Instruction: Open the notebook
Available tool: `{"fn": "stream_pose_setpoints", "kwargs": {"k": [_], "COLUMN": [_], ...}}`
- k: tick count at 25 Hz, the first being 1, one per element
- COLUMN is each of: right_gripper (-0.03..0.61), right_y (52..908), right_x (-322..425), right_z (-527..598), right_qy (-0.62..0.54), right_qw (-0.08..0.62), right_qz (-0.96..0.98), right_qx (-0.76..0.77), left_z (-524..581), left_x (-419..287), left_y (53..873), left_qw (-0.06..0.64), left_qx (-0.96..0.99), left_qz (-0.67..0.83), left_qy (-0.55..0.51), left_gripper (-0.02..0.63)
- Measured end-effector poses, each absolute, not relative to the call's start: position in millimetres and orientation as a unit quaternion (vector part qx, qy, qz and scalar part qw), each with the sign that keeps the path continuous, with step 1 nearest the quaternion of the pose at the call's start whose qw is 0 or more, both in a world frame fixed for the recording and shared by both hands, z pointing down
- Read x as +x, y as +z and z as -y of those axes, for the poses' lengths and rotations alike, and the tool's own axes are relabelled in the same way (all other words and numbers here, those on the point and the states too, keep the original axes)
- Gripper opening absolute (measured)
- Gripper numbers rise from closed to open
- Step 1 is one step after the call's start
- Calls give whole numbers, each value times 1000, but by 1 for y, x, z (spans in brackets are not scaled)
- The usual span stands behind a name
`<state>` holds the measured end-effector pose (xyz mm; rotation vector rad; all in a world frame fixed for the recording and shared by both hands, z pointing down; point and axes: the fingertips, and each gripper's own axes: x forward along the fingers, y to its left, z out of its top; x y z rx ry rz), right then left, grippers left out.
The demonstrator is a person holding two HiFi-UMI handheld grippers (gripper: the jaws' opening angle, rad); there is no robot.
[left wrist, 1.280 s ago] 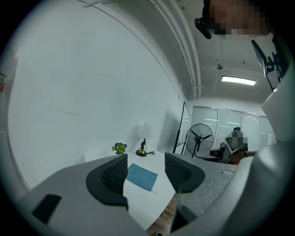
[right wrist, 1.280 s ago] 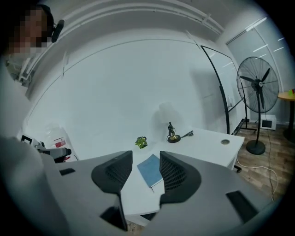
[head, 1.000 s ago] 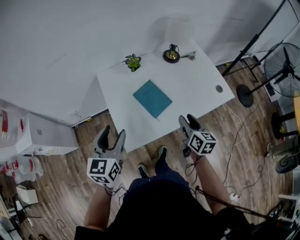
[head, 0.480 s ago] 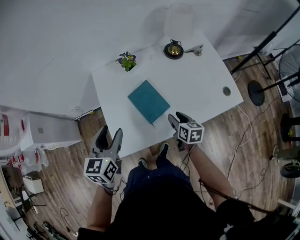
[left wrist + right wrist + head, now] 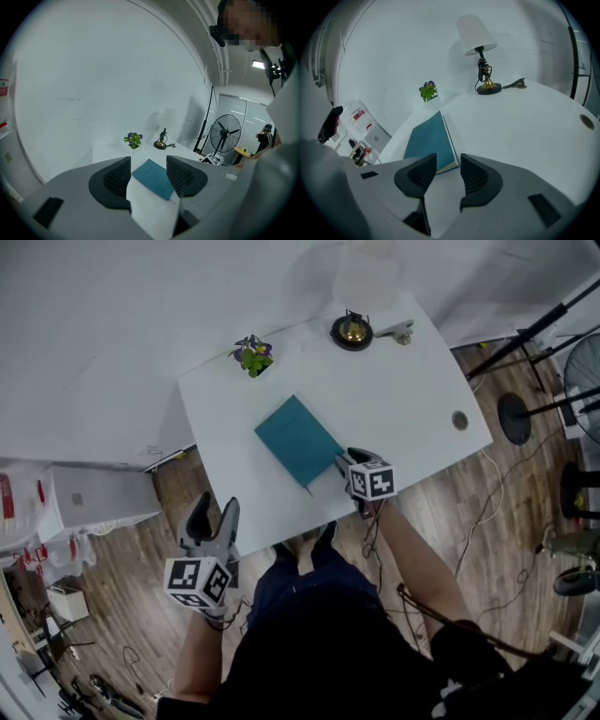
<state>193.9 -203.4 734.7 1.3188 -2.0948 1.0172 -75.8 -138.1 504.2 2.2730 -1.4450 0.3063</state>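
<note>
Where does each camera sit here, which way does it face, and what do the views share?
Head view: on the person's head, looking steeply down on the table and notebook; arms, legs, left gripper and right gripper show.
Left gripper view: off the table's near edge, facing across it to the wall; own jaws closing, nothing between; the person's head at top right.
Right gripper view: over the table, tilted down at the notebook's near end; own jaws closing, nothing between.
Shared: notebook, plant and lamp in all three.
</note>
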Motion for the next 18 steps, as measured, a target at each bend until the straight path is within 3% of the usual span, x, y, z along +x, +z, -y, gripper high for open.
{"fn": "stream_pose_setpoints", "kwargs": {"k": [11, 18], "right_gripper": [154, 52], "right_y": [752, 747], "right_x": [179, 187], "right_z": [207, 213], "right_qy": [322, 314], "right_qw": [319, 321], "right_qz": [772, 765], "right_qx": [444, 462], "left_z": [150, 146], "left_x": [-86, -88], "left_y": [517, 520], "left_qw": [229, 242], "left_qx": [818, 815], "left_qz": [513, 514], "left_qy": [125, 116], "left_gripper": [218, 209]}}
